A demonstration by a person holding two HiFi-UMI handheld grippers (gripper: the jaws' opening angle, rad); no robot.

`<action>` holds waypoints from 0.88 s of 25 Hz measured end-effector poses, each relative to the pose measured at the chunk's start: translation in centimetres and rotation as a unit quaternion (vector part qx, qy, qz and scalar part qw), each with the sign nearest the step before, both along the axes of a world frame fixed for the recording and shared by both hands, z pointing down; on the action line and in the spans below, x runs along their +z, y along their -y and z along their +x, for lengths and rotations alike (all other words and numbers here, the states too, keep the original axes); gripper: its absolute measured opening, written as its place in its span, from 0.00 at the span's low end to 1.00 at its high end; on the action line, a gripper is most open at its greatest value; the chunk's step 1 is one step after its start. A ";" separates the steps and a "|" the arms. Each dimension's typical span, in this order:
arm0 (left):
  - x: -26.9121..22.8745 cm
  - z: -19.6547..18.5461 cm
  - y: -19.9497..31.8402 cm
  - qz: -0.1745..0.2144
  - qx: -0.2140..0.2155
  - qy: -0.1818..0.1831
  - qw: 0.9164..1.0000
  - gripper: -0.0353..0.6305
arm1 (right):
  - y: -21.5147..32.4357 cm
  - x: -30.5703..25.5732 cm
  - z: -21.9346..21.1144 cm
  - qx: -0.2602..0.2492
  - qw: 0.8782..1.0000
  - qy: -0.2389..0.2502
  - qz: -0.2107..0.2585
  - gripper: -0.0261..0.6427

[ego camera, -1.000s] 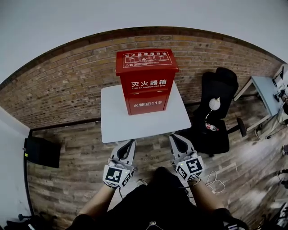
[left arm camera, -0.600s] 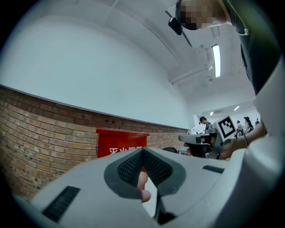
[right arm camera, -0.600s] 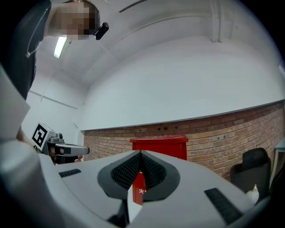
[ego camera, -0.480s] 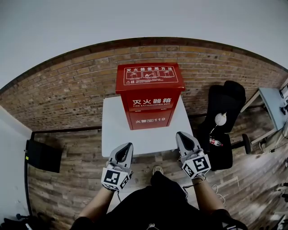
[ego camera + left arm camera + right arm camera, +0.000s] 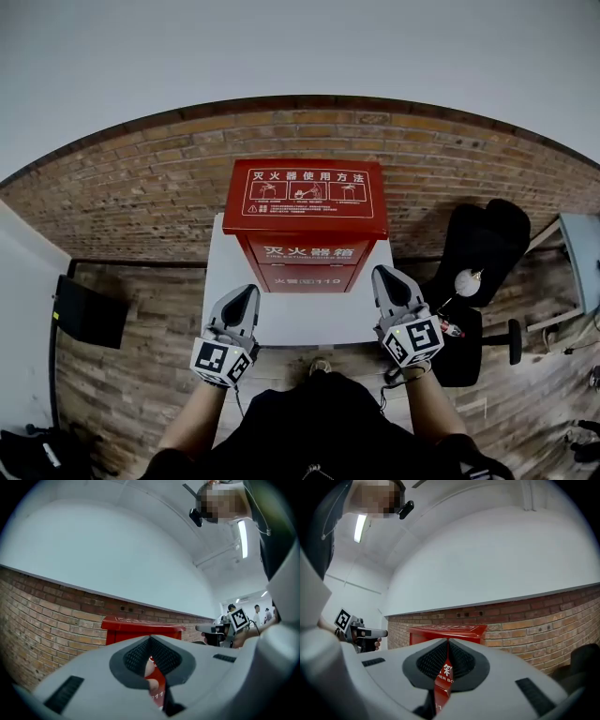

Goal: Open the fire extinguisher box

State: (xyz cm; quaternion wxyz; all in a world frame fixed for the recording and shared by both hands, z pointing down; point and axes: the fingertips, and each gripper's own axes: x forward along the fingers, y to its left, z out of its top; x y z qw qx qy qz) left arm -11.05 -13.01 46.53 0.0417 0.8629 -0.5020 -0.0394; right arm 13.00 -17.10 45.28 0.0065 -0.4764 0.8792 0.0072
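A red fire extinguisher box (image 5: 305, 225) with white lettering stands on a white table (image 5: 291, 319), its back near the brick wall, lid down. My left gripper (image 5: 240, 302) hovers in front of the box's lower left corner, shut and empty. My right gripper (image 5: 388, 286) is at the box's lower right corner, likewise shut on nothing. Neither touches the box. In the left gripper view the box (image 5: 140, 629) shows just beyond the closed jaws. The right gripper view has the same box (image 5: 446, 633) straight ahead.
A brick wall (image 5: 122, 202) runs behind the table. A black office chair (image 5: 483, 253) stands to the right, with a bottle (image 5: 452, 327) on it. A dark box (image 5: 84, 312) sits on the wooden floor at the left. A grey desk (image 5: 583, 248) is at the far right.
The view has moved closer to the box, which now looks larger and lower in the picture. Both grippers have risen forward to either side of its front. Their jaws stayed shut.
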 end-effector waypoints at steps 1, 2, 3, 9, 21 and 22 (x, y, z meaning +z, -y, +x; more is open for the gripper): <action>0.0 0.0 0.7 0.000 -0.008 0.003 1.000 0.13 | 0.7 0.0 0.1 -0.006 1.000 0.002 -0.003 0.07; -0.1 -0.2 1.3 -0.001 -0.017 0.004 1.000 0.13 | 1.3 0.0 0.1 -0.012 1.000 0.003 -0.004 0.07; -0.1 -0.4 1.9 -0.002 -0.025 0.007 1.000 0.13 | 1.8 0.0 0.1 -0.016 1.000 0.003 -0.005 0.07; 0.1 -2.3 4.8 -0.020 -0.037 0.022 0.999 0.39 | 4.2 0.7 0.9 -0.009 1.000 -0.012 -0.021 0.28; -0.5 -6.4 12.6 -0.005 -0.001 0.052 0.999 0.57 | 8.5 0.2 0.9 -0.044 0.998 0.009 -0.038 0.42; -0.7 -6.2 12.8 0.001 0.006 0.055 0.998 0.57 | 8.7 0.3 0.9 -0.043 0.998 0.011 -0.040 0.42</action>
